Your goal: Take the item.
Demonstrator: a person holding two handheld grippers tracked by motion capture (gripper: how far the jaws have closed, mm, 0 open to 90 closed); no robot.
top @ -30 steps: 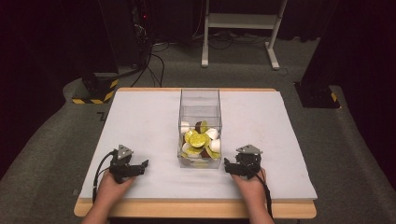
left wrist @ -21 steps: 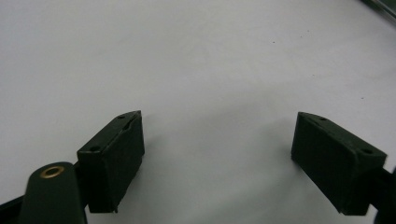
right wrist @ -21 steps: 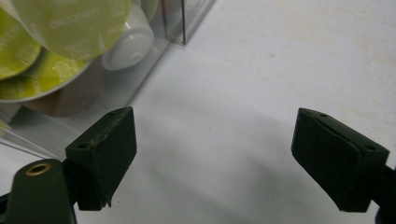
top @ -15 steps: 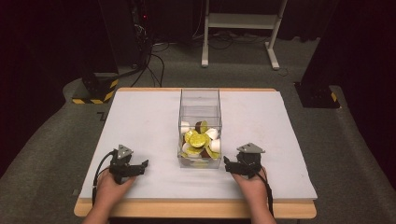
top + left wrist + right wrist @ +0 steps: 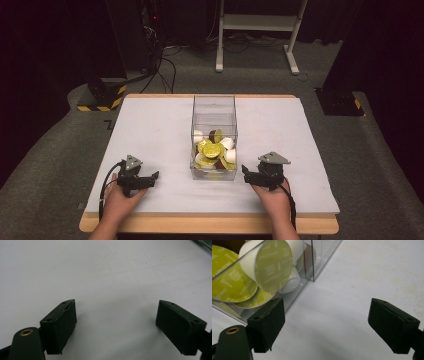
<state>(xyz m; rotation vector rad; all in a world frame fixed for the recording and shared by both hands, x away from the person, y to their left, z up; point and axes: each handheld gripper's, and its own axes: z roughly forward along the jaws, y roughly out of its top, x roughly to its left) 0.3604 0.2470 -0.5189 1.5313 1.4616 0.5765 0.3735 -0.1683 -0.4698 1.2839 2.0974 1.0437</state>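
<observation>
A clear plastic box (image 5: pixel 213 107) stands in the middle of the white table (image 5: pixel 150 125), holding several coffee capsules (image 5: pixel 212 149) with yellow-green lids and white cups. My left gripper (image 5: pixel 150 177) rests on the table near the front left, open, nothing between its jaws, also seen as left gripper (image 5: pixel 116 322). My right gripper (image 5: pixel 247 174) rests front right, close beside the box's near right corner, open and empty. In the right gripper view the right gripper (image 5: pixel 325 323) faces the box wall (image 5: pixel 312 262) with capsules (image 5: pixel 269 265) behind it.
The table's wooden front edge (image 5: pixel 210 225) runs below the person's hands. Beyond the far edge lie grey floor, cables (image 5: pixel 160 60), a white frame (image 5: pixel 260 25) and black stands with yellow-black bases (image 5: pixel 102 95).
</observation>
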